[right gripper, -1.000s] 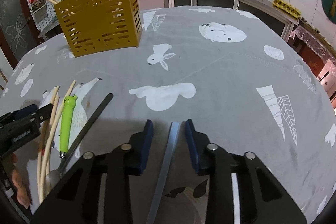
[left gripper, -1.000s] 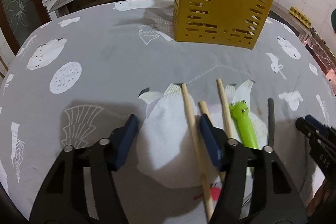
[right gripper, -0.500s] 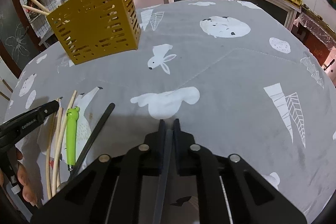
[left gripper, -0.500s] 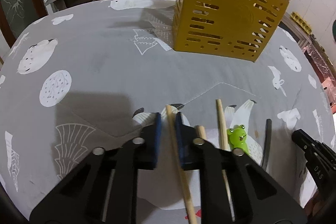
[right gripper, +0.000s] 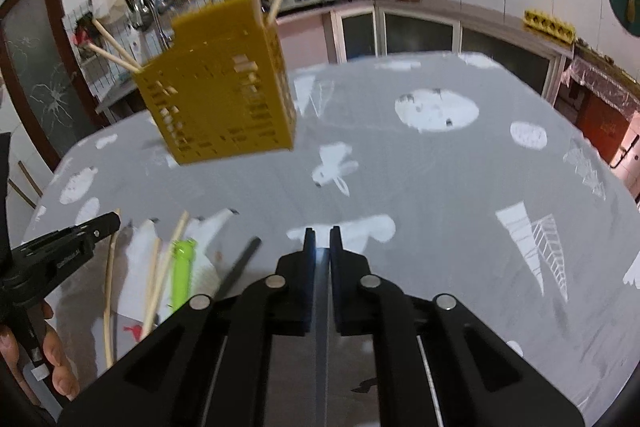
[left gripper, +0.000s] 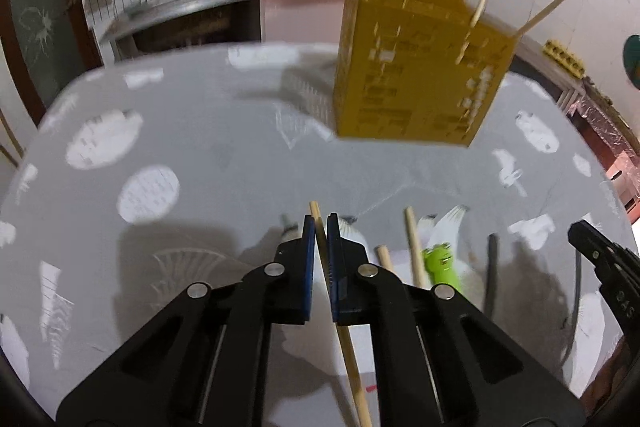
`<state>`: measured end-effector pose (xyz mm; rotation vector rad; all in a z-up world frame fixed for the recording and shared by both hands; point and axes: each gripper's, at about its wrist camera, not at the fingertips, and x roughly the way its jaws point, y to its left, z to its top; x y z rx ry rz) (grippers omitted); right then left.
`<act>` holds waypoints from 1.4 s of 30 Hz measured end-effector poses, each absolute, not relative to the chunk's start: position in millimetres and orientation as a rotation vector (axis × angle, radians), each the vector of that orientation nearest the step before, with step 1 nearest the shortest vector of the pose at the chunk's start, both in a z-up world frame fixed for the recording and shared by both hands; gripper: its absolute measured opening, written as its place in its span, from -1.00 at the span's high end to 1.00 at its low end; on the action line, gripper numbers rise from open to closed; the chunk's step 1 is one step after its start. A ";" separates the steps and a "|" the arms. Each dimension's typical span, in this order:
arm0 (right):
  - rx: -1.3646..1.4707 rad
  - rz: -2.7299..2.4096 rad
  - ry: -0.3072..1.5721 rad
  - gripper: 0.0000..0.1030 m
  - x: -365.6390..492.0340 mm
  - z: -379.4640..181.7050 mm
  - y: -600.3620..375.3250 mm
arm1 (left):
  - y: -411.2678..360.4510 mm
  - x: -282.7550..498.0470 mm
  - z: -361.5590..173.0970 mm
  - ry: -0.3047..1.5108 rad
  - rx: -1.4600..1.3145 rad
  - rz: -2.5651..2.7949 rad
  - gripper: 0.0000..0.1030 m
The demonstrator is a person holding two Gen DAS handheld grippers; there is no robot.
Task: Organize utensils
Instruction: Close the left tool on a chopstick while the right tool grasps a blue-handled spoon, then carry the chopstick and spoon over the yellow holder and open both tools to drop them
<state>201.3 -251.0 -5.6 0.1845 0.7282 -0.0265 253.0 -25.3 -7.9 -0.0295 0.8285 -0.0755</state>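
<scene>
- Since a second ago both my grippers went from spread wide to clamped, and both have come up off the table a bit, so the yellow caddy sits higher in each view now and it's all kinda blurry.
- Left wrist view: my left gripper (left gripper: 318, 227) is pinching a chopstick (left gripper: 344, 331), blue pads pressed on either side of it, tip poking out just past the fingertips, the rest running back under the gripper.
- Same view: two more chopsticks (left gripper: 414, 251) lie just to the right on the grey tablecloth (left gripper: 224, 167), then the green frog utensil (left gripper: 442, 263), then a dark handle (left gripper: 491, 267) beside that. All close together, roughly parallel.
- The caddy (left gripper: 416, 75) stands further back on the table, well apart from the pile, with a few chopsticks already sticking out the top.
- My right gripper pokes in at the right edge of that view, near the dark handle.
- Right wrist view: my right gripper (right gripper: 319, 233) is pinched on a thin flat metal utensil (right gripper: 320, 307), pads tight on both sides. Can't tell what kind, only a grey strip shows.
- Same view: the pile is down at the left – loose chopsticks (right gripper: 164, 267), the frog one (right gripper: 182, 267), the dark handle (right gripper: 238, 267).
- My left gripper (right gripper: 106, 223) comes in from the left edge over the pile, and my hand (right gripper: 56, 367) shows below it.
- The caddy (right gripper: 220, 95) is at the back left, chopsticks fanning out of it.
</scene>
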 end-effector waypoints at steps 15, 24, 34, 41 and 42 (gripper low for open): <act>0.181 0.028 0.462 0.86 167.0 56.2 -253.1 | -29.1 192.5 73.3 0.498 0.035 -0.096 0.93; 0.157 0.023 0.367 0.86 161.8 71.1 -248.6 | -25.1 183.4 90.1 0.401 0.040 -0.078 0.93; 0.128 0.023 0.325 0.86 174.2 87.2 -240.0 | -16.9 195.8 95.8 0.366 0.005 -0.076 0.93; 0.130 0.026 0.290 0.86 182.9 104.5 -234.8 | -11.8 205.1 114.7 0.333 -0.026 -0.098 0.94; 0.129 0.027 0.280 0.86 183.8 108.2 -234.2 | -10.8 206.8 118.1 0.330 -0.034 -0.102 0.94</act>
